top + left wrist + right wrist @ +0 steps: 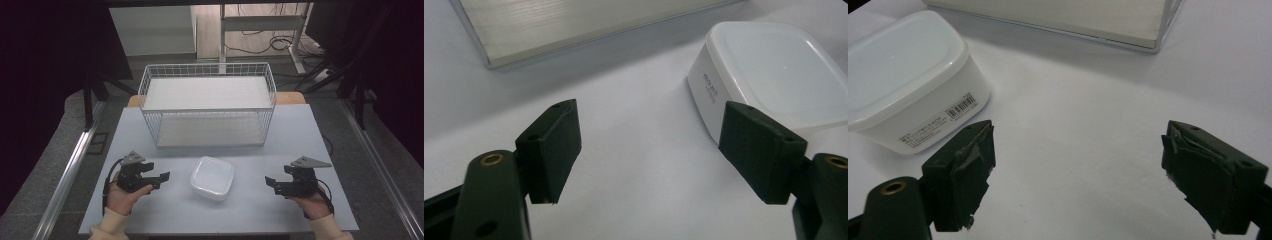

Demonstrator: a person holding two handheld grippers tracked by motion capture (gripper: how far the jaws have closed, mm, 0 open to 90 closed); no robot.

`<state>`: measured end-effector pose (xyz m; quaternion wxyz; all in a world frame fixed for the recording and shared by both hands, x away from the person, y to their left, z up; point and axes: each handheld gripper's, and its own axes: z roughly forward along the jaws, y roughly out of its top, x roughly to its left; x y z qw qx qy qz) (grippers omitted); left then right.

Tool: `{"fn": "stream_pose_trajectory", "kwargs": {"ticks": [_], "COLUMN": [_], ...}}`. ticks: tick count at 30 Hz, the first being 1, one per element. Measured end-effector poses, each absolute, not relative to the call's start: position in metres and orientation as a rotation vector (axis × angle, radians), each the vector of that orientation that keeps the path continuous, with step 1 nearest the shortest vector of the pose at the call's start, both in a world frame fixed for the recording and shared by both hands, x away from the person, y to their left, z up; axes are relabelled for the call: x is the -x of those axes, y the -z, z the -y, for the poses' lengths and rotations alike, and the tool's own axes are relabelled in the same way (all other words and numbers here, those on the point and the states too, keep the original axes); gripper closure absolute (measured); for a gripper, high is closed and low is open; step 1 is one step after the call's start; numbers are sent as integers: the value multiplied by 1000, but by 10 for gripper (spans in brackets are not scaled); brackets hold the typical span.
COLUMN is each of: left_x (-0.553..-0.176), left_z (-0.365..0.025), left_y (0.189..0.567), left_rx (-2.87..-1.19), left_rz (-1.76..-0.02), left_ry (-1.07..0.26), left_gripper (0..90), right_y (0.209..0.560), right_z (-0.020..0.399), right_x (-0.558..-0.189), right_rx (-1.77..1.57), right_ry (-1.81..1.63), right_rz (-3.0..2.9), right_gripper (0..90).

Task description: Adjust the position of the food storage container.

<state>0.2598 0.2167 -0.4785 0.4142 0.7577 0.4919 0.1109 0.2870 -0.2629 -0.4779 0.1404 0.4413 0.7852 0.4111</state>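
1. Looking down the left gripper (651,155), we see its jaws spread wide with bare table (165,210) between them; nothing is held.
2. The right gripper (1075,175) is the same: jaws wide apart, with bare white surface between the pads.
3. The box (212,178), a white plastic tub with a snap-on lid (774,65), sits on the table between our two grippers, apart from both. From the left fingers (551,150) it lies ahead and toward the right pad; from the right fingers (960,175) it lies ahead and just past the left pad.
4. We judge it light, since we see no sign of a load, though the walls are opaque and we cannot tell what is inside.
5. The walls look stiff but thin and glossy, so we expect them to slip under the pads and to flex if squeezed hard.
6. The rounded corners give a poor seat. We would take it across two flat side walls, just under the lid's rim, which may catch the pads.
7. The lid overhangs slightly; gripping by the lid alone could pop it off.
8. The rack (207,102) stands beyond the box, well past our fingertips.
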Motion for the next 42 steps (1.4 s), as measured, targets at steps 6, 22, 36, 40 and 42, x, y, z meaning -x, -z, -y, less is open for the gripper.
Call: {"fn": "stream_pose_trajectory", "kwargs": {"ticks": [6,22,36,40,42], "left_x": [-261,-263,-261,-262,-261], "left_z": [-215,-214,-214,-214,-214], "left_y": [481,478,476,471,469], "left_rx": [-1913,-1902,-1877,-1869,-1862], "left_rz": [-1217,-1232,-1255,-1248,-1244], "left_ry": [-253,-251,-256,-264,-262], "left_gripper": [242,234,233,236,238], "right_y": [480,478,469,460,459], "right_z": [265,272,274,264,261], "right_x": [-286,-290,-292,-291,-290], "right_rx": [-1279,-1270,-1278,-1240,-1228], "right_ry": [-1166,-1186,-1183,-1207,-1213], "right_rz": [-2259,-2280,-2284,-2319,-2330], "right_gripper": [179,241,239,272,278]}}
